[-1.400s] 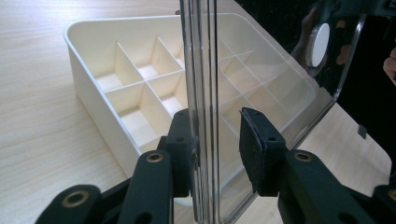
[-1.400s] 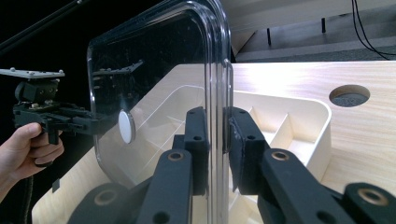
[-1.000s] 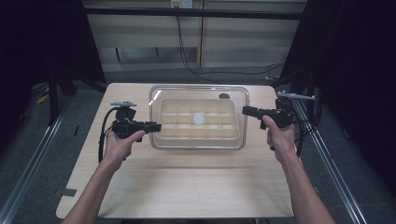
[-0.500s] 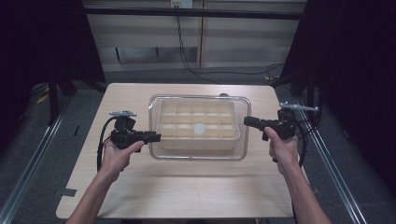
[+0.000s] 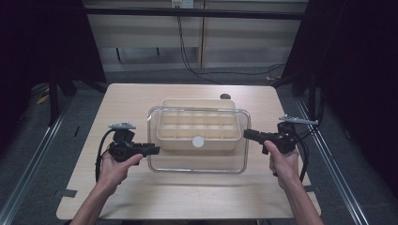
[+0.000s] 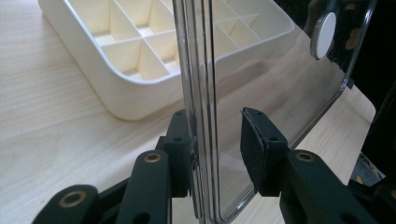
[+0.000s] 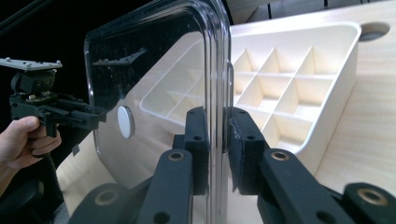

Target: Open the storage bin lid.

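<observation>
The right gripper [image 7: 215,140] has both black jaws pressed against the edge of a clear, round-cornered rectangular plastic lid [image 7: 154,79]; it grips that lid firmly. The left gripper [image 6: 217,149] straddles the opposite edge of the lid, one jaw touching it and the other standing off with a visible gap, so its hold looks loose or partly released rather than clamped.

In the high view the left gripper [image 5: 149,150] and right gripper [image 5: 249,134] sit at the lid's two short ends, which keeps the wide panel [image 5: 197,161] level and balanced between both hands. The lid hangs above the pale wooden table [image 5: 141,197], overlapping the near part of a cream plastic tray divided into square compartments [image 5: 197,126], whose far rim lies beyond the lid's edge. A small white round knob [image 5: 198,141] marks the lid's centre.

Judgement: the lid is being carried clear of, or toward, the tray; which cannot be told.

The visible compartments are empty. A dark round hole in the tabletop [image 5: 226,96] lies just behind the tray. Nothing obstructs the lid's path; cables trail well behind the table.
</observation>
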### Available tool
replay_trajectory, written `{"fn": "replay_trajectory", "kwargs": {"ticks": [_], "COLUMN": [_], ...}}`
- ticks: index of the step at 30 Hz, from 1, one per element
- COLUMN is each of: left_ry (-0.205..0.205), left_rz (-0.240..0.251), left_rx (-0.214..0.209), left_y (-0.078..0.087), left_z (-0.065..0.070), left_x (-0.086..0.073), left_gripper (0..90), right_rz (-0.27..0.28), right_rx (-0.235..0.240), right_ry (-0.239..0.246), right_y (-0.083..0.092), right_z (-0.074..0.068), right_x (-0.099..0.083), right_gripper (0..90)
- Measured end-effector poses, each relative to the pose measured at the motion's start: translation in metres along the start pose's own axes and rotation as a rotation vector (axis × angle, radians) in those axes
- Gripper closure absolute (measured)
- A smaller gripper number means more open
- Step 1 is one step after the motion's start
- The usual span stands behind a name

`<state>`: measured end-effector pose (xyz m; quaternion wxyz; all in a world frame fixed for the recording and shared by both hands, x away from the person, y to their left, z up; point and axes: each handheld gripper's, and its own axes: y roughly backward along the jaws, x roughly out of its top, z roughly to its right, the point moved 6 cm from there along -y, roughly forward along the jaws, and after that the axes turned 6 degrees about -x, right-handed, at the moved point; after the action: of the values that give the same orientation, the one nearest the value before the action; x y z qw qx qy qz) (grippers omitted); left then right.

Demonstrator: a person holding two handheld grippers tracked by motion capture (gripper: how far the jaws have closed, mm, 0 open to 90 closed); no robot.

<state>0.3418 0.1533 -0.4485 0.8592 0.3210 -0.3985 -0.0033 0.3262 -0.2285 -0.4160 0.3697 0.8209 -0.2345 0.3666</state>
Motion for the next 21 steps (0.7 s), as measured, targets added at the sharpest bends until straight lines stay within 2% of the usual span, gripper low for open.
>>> {"fn": "replay_trajectory", "kwargs": {"ticks": [13,21], "left_ry": [0.018,0.024], "left_rz": [-0.037,-0.064], "left_rx": [-0.004,-0.003], "left_y": [0.001,0.002], "left_z": [0.009,0.013], "left_x": [-0.025,-0.039], "left_gripper": [63.8,64.0], "right_rz": [-0.012,-0.025], "right_rx": [-0.007,-0.007], "right_ry": [-0.01,-0.031], "right_y": [0.01,0.012], "right_z": [-0.01,-0.011], "right_x": [-0.023,-0.041], "right_gripper": [79.4,79.3]}}
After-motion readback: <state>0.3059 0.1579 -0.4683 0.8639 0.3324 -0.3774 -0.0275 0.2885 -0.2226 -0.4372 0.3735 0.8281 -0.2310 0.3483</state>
